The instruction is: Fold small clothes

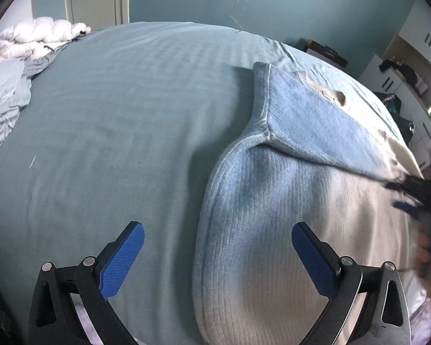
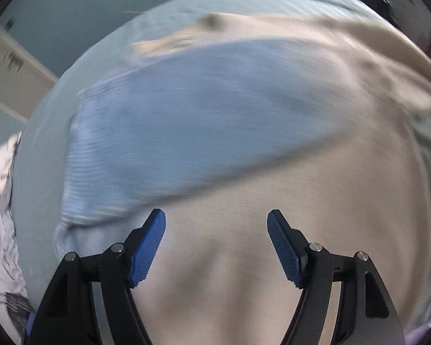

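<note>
Left gripper (image 1: pixel 217 254) wide, empty, above bedsheet (image 1: pixel 106 132) beside ribbed garment (image 1: pixel 273 207); right gripper (image 2: pixel 216 244) jaws apart, nothing gripped, over garment's pale part.

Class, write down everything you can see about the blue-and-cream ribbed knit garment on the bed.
The blue-and-cream ribbed knit garment lies flat on the pale teal bedsheet. It looks soft and finely ribbed, fading from blue to cream. One blue panel is folded over on top, its stitched edges meeting at a corner; a cream strip with a small opening runs along its far edge. Neither open gripper is gripping it.
</note>
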Motion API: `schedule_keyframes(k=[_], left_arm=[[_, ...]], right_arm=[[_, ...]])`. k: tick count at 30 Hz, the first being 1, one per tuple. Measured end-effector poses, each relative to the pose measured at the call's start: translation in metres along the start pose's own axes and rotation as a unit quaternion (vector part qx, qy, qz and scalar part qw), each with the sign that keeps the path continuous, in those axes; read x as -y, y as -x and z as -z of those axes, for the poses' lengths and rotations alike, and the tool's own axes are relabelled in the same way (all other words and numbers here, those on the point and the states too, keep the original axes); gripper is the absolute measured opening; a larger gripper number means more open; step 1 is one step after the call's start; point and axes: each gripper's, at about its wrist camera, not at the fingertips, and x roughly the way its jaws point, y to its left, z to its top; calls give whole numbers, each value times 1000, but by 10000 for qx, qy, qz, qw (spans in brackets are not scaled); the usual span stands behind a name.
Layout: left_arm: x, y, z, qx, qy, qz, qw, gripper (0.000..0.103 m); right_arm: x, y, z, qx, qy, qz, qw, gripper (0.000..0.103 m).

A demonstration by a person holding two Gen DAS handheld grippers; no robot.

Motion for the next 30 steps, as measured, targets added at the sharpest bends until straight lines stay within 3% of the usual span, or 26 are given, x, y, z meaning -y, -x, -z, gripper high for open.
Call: schedule_keyframes(k=[4,9,11,13,14,17,18,19,20,21,26,30], left_arm=[[9,-4,2,-44,-207,-109,9997,103],[22,-11,12,-170,-576,-335,9976,103],[24,-13,19,-283,-630,-319,9971,103],[26,-11,26,-289,-627,-267,9973,103],[27,-10,30,-254,-635,-288,9972,103],[32,-1,41,-30,-724,-482,9962,103],[34,2,44,54,-774,-547,9955,103],[37,6,50,172,-851,-655,9941,103],[39,8,52,238,-902,-721,9930,103],[41,9,55,303,-953,-783,9919,103],[48,16,64,452,-1122,-1146,9860,103],[59,30,68,592,-1381,-1317,9798,103]], right_arm=[[96,40,20,-463,-591,102,9971,70],[160,74,76,-988,-429,531,9928,75],[174,71,99,-1092,-593,316,9917,75],[181,60,116,-1183,-841,-213,9892,75],[179,48,124,-1295,-912,-448,9864,75],[157,12,132,-1856,-658,-462,9793,74],[146,5,135,-2003,-504,-463,9773,65],[131,-7,137,-2170,-273,-467,9747,42],[114,-21,129,-2237,-93,-373,9739,29],[99,-27,125,-2241,153,-170,9743,7],[52,-27,128,-1941,815,465,9765,5],[43,-4,128,-1640,688,549,9825,6]])
